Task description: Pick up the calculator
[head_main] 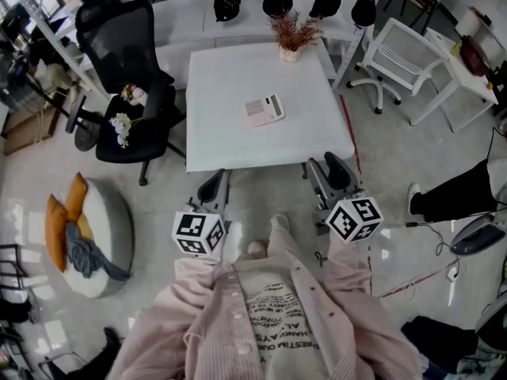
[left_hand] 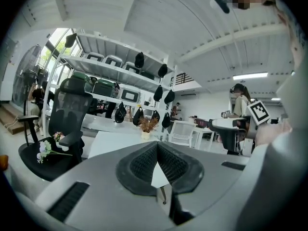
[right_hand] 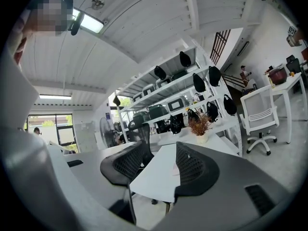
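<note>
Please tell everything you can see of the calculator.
The calculator is a small flat rectangle, pale pink, with a lighter strip at its right end, perhaps the display. It lies flat, slightly turned, near the middle of the white table, touching nothing else. Its keys are too small to make out.

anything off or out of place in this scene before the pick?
Nothing is spilled or damaged. The calculator lies flat on the white table, turned slightly askew to the table's edges. The one oddity is off the table: loose flowers lie on the seat of the black office chair.
</note>
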`<state>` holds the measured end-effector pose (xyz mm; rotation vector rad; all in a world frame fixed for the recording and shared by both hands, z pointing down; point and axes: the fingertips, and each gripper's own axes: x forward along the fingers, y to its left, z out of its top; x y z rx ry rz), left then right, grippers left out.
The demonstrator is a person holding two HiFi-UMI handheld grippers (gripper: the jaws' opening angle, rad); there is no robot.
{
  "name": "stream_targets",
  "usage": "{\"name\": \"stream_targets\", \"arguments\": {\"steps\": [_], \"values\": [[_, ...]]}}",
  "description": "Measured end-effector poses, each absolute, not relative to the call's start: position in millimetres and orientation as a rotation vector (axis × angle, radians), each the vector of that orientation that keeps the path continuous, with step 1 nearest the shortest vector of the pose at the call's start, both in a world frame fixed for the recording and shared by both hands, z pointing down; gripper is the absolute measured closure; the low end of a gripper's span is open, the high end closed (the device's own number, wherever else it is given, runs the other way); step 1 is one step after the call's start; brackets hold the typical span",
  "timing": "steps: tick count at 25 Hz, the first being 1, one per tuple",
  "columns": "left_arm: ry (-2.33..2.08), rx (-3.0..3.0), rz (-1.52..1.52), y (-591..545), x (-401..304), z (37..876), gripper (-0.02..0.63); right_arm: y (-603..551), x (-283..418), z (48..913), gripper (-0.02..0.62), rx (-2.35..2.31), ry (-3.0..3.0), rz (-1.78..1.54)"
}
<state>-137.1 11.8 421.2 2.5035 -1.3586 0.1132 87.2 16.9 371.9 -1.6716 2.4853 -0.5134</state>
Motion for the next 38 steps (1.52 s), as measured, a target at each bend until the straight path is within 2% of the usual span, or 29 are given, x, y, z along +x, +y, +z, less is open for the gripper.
{"name": "stream_targets", "arguments": {"steps": [20,38], "values": [[-1.415,2.358,0.212,-138,-104,462,0.604,-172,114,419,0.411,-1.574,2.579,-0.711],[-1.481,2.165,0.264,-210,-88,514,0.605,-273,118,484,0.413,-1.443,2.735,-0.900]]}}
